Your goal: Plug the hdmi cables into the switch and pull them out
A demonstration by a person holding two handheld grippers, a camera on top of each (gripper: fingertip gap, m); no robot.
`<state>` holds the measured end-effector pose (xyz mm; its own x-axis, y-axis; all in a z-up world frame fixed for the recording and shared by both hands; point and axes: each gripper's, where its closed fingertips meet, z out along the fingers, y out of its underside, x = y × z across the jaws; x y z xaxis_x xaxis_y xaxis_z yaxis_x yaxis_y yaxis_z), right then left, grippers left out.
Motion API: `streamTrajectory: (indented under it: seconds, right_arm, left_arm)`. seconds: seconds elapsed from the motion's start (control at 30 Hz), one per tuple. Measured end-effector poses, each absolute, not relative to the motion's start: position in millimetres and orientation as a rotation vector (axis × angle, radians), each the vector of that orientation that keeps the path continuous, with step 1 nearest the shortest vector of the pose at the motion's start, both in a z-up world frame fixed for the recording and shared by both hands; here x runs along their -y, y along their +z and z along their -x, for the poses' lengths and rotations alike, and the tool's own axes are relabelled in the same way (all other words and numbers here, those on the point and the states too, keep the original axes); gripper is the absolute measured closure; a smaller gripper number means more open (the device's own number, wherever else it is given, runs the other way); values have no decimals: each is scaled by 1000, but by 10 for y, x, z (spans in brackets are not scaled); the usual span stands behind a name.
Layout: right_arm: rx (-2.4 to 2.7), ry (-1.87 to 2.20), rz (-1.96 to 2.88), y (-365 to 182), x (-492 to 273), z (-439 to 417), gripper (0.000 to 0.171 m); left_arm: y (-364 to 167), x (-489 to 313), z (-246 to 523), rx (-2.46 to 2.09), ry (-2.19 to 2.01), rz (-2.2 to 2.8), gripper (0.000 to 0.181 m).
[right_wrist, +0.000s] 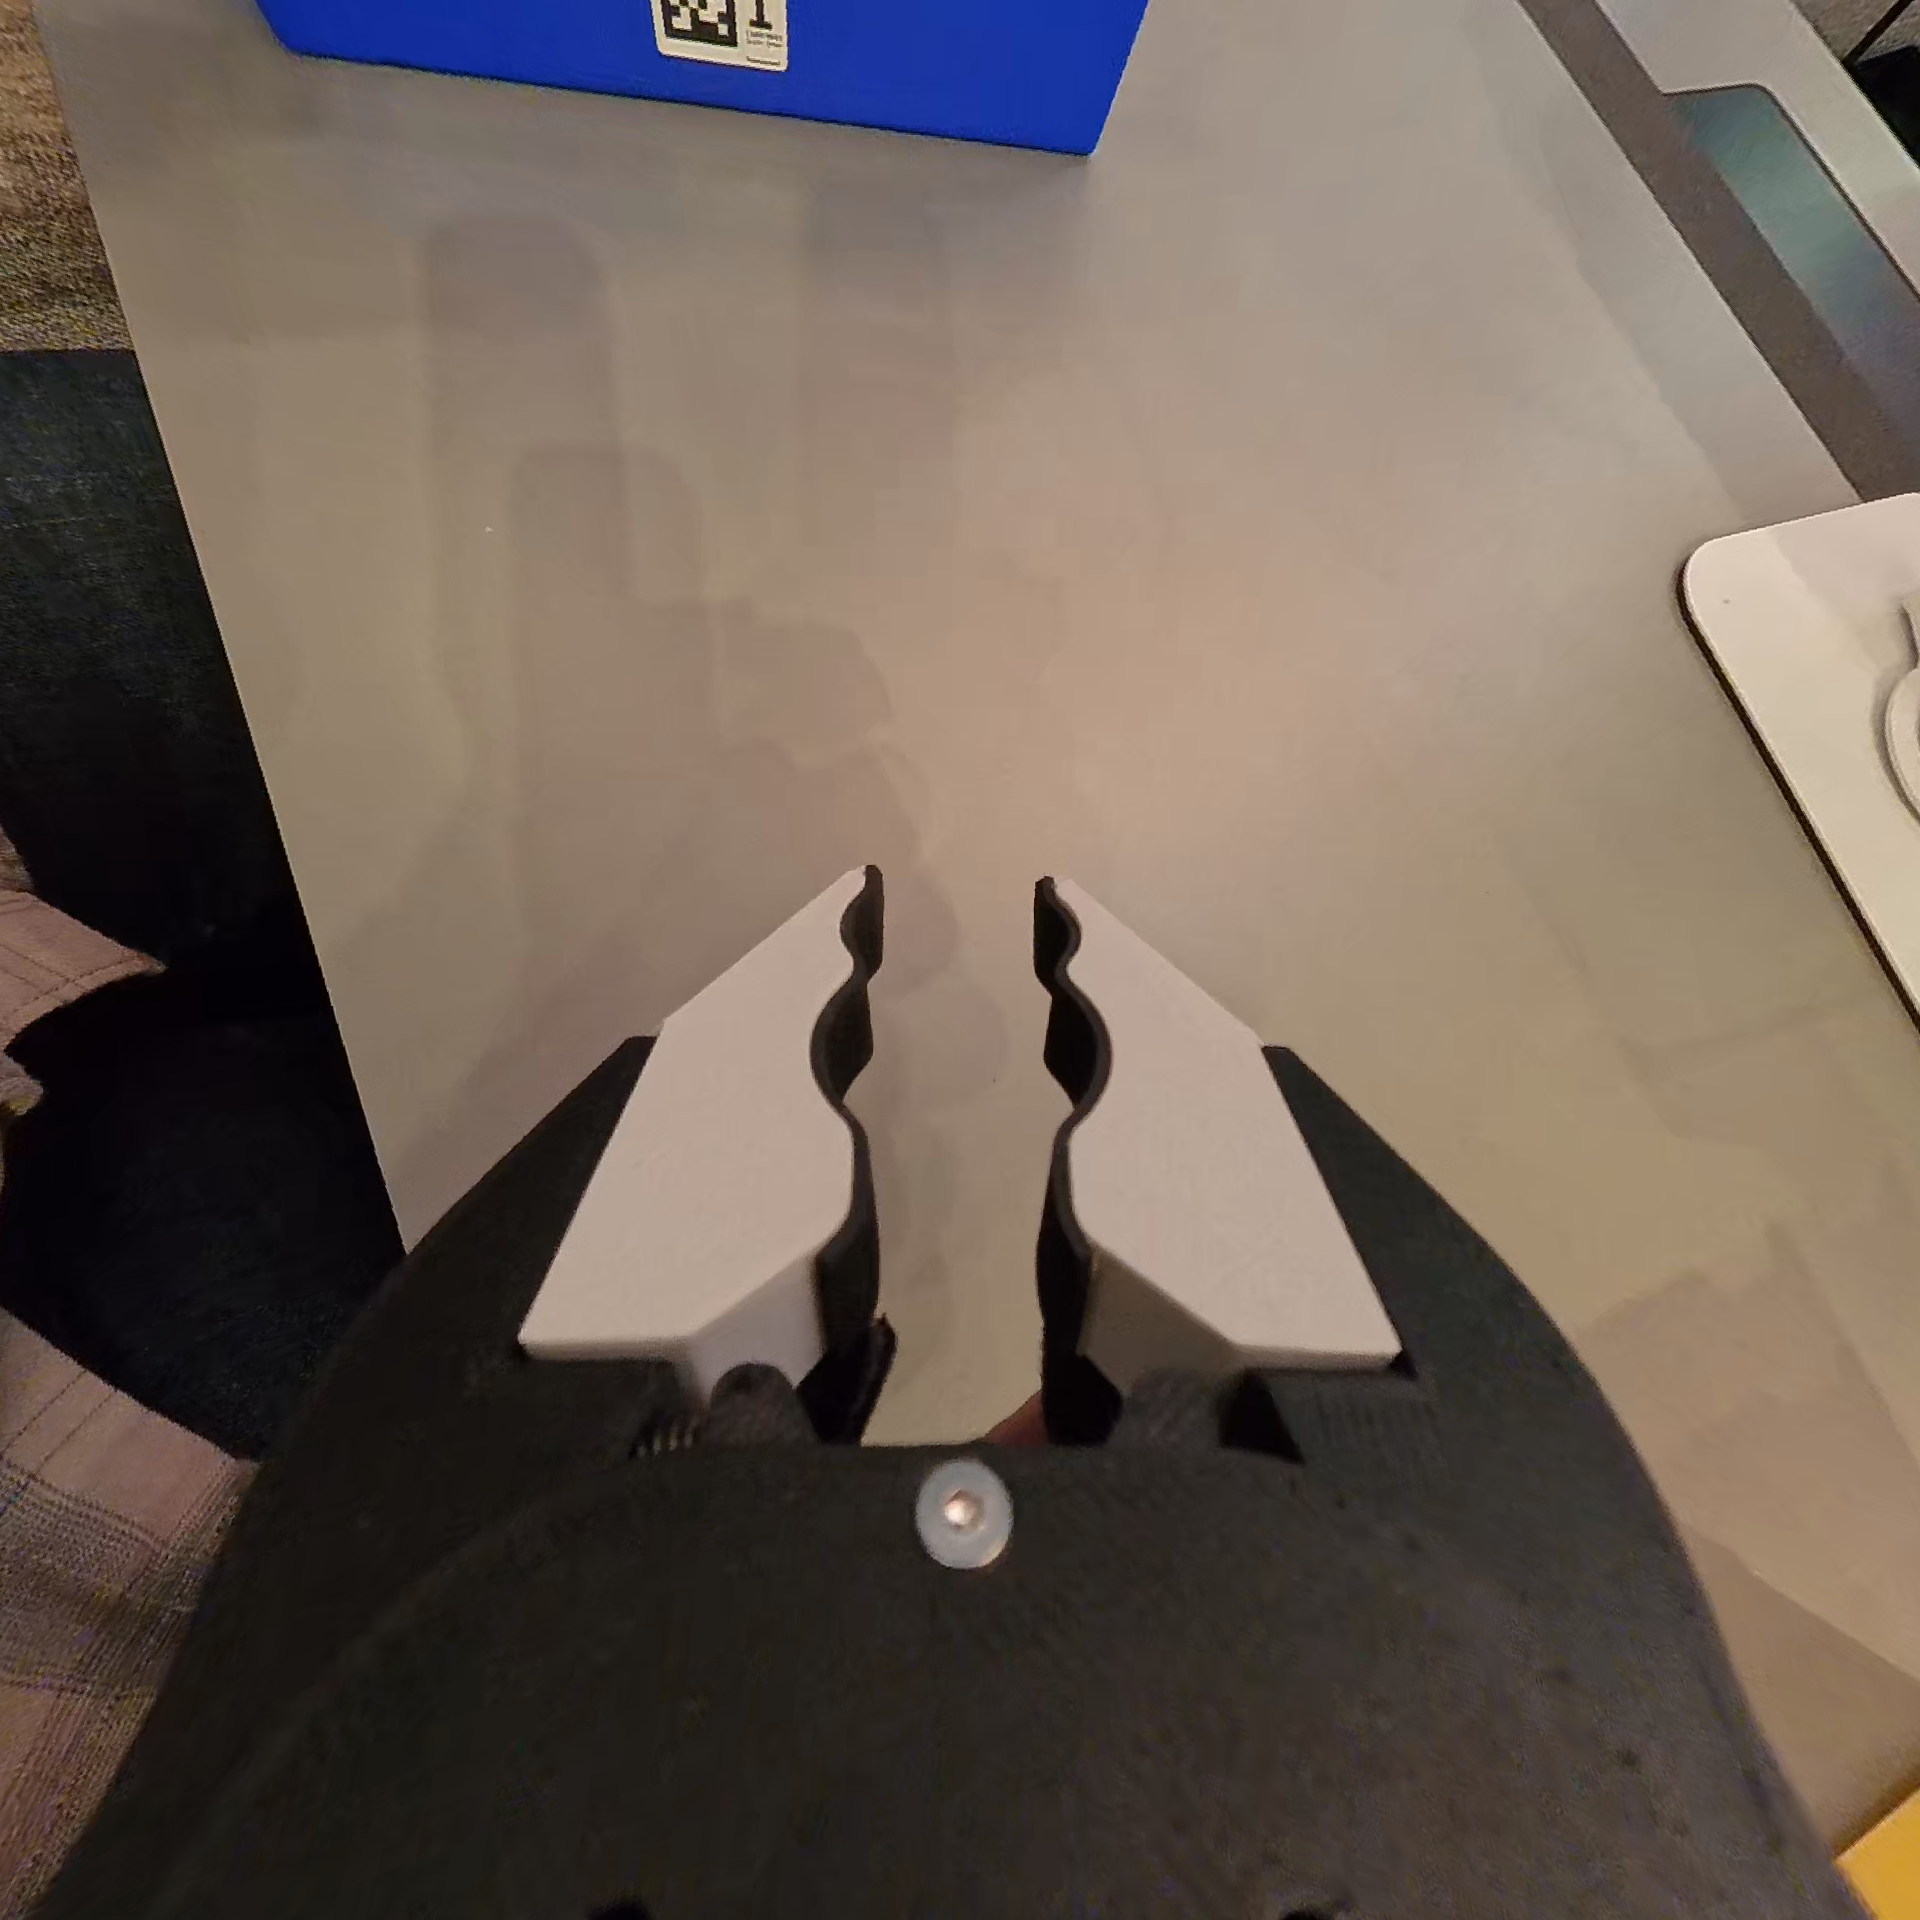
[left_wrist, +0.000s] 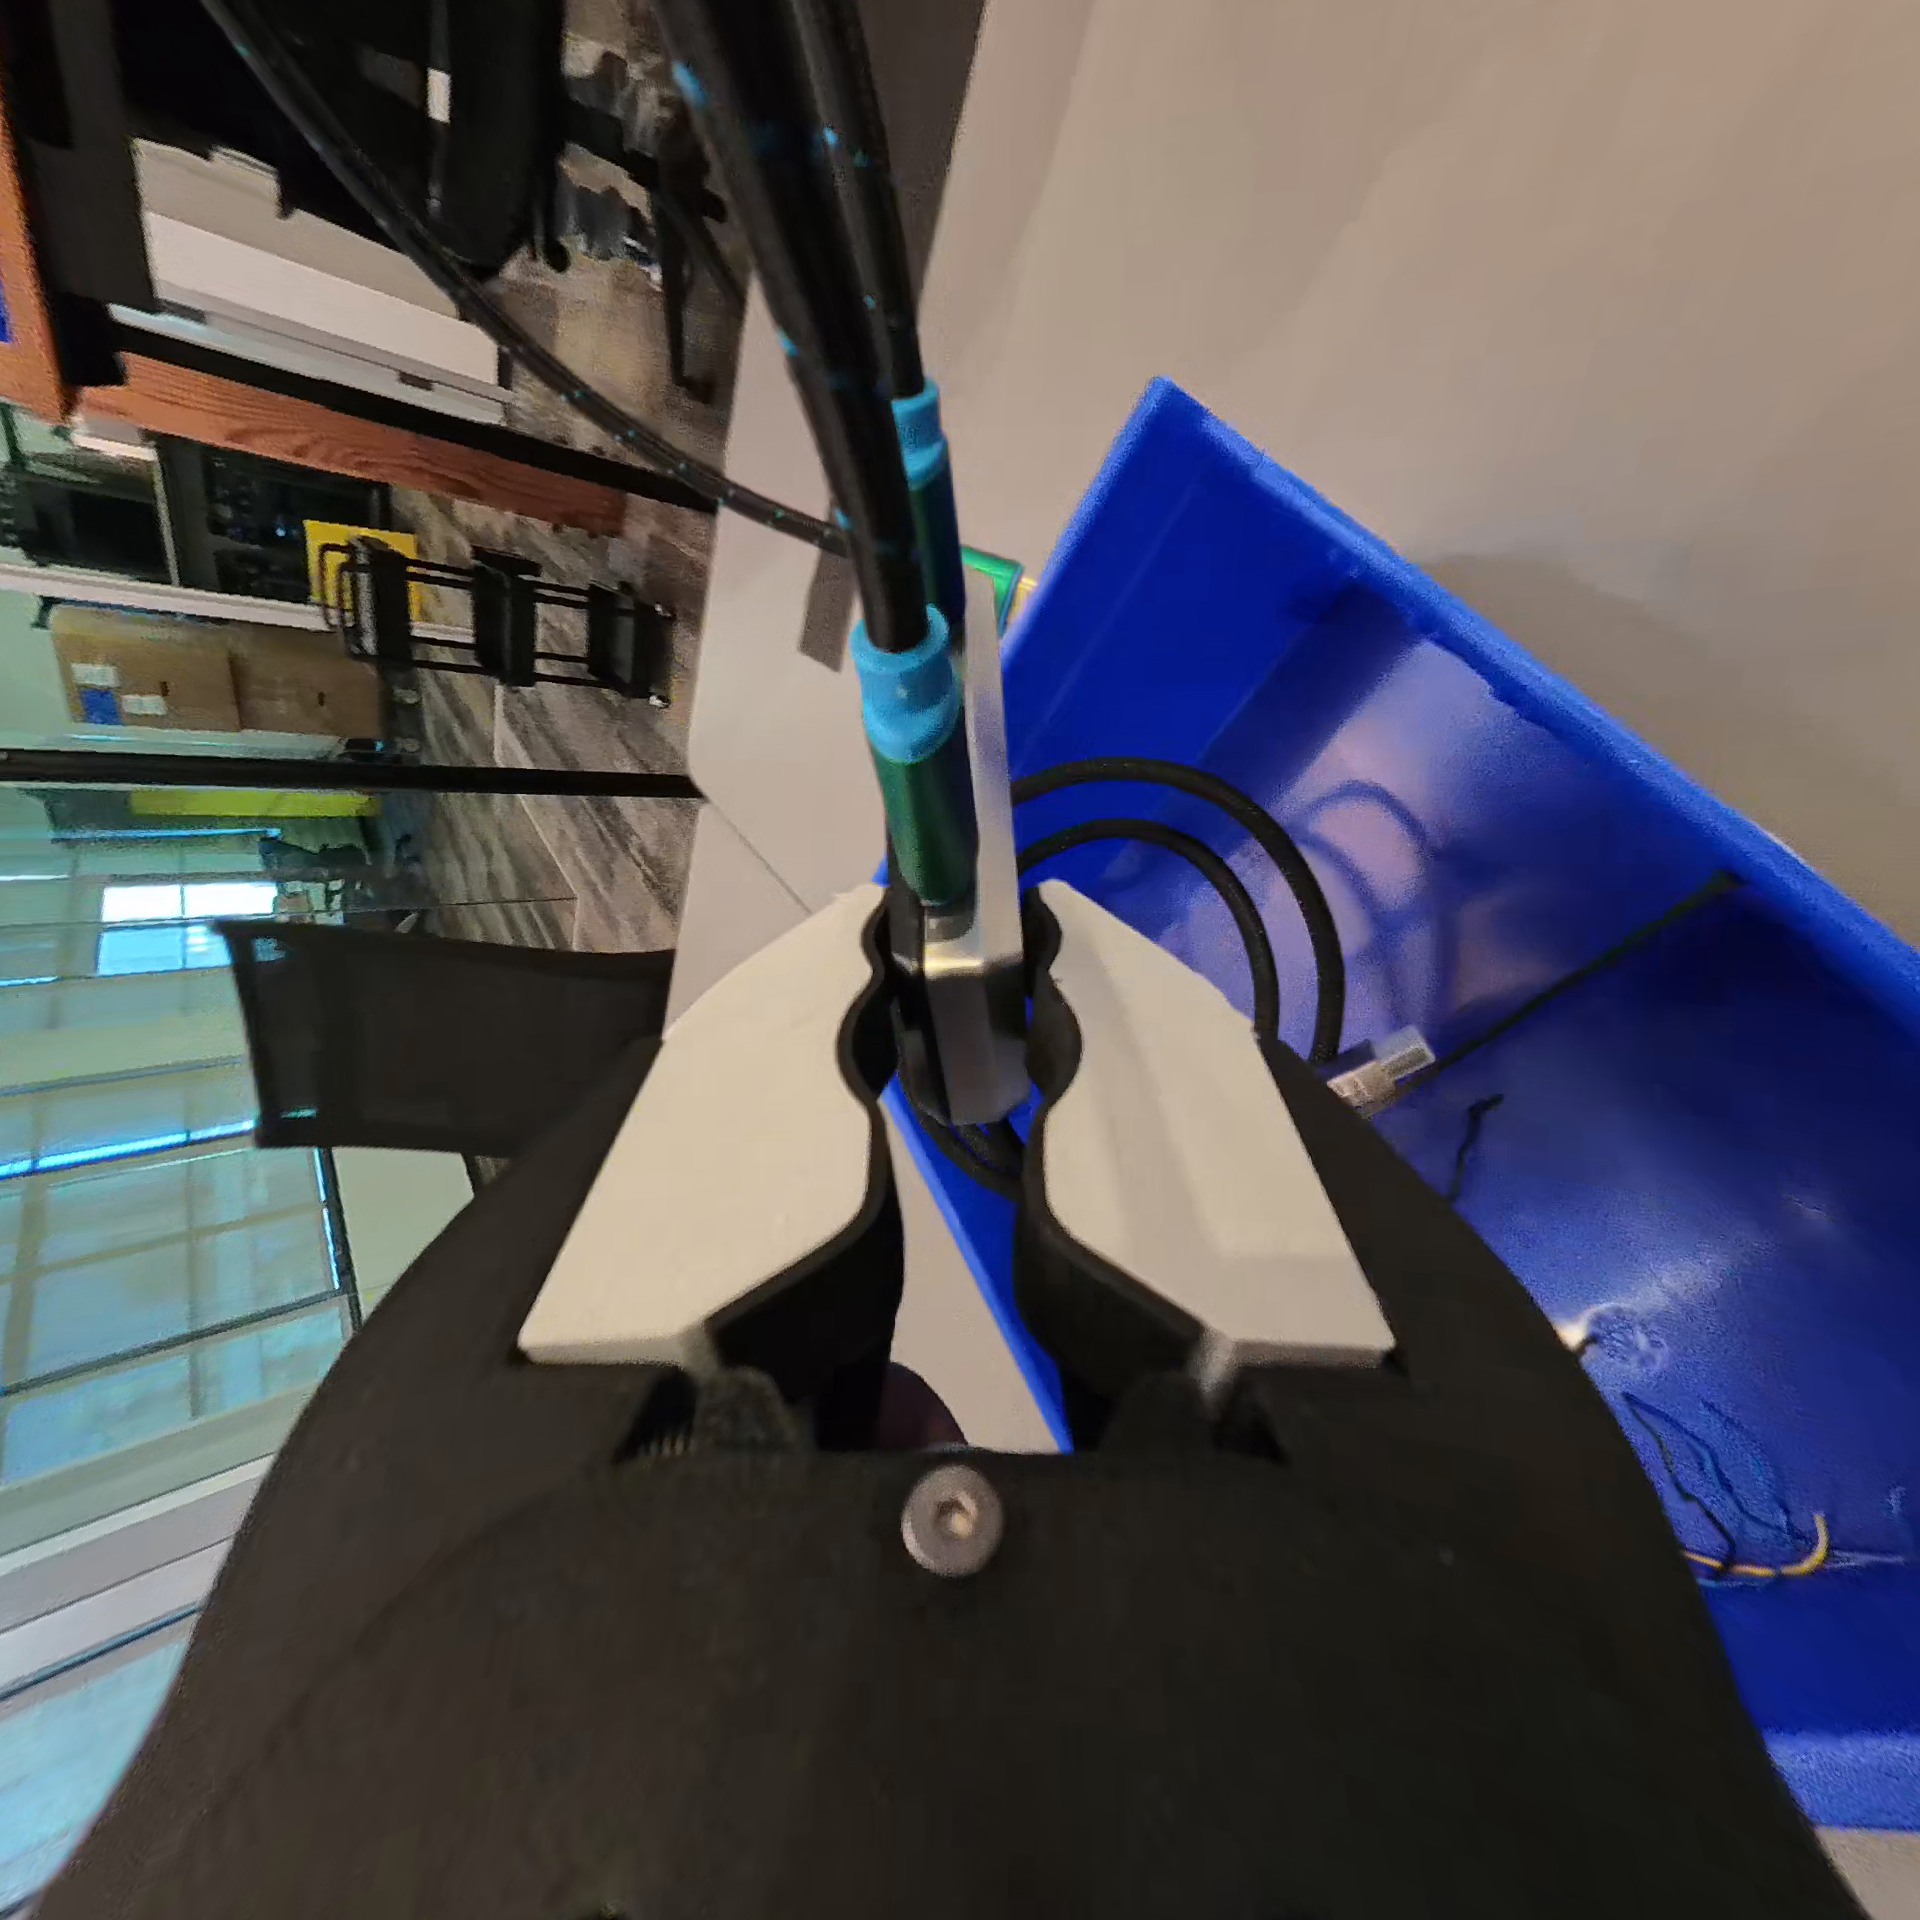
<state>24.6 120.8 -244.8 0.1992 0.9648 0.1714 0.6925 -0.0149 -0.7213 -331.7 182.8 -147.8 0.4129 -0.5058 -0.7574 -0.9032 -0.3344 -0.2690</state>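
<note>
In the left wrist view my left gripper (left_wrist: 958, 935) is shut on a slim silver HDMI switch (left_wrist: 977, 831), held edge-on above the blue bin. Two black braided HDMI cables with light-blue collars sit plugged into the switch: the near one has a green plug (left_wrist: 920, 821), the far one (left_wrist: 920, 436) is behind it. Their cords run up and off the top of the view. A black cord (left_wrist: 1278, 914) from the switch loops into the bin. In the right wrist view my right gripper (right_wrist: 958, 914) is open and empty over the grey table (right_wrist: 1143, 520).
The blue bin (left_wrist: 1558, 935) holds loose wires and a small clear connector (left_wrist: 1382, 1070). In the right wrist view the bin (right_wrist: 935, 94) stands at the table's far edge with a marker sticker. A white board (right_wrist: 1808, 665) lies at the right. A person's sleeve shows at the lower left. There is about 40 centimeters between the tips of the two grippers.
</note>
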Motion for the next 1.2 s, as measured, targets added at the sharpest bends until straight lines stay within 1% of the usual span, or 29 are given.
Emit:
streamTrajectory:
  seconds: [0.4,0.67,1.0,1.2]
  right_arm:
    - [1560,493,1748,-2406,-1189,-231,145]
    - [1556,490,1726,-2348,-1173,-222,146]
    - [1535,493,1701,-2262,-1179,-222,146]
    - [1517,495,1681,-2195,-1177,-214,146]
  left_arm:
    - [-607,-1557,3278,-984,757,1835,161]
    - [-158,-1490,3135,-916,775,1738,161]
    - [433,-1514,2738,-815,707,1578,161]
    - [696,-1549,2365,-807,637,1480,161]
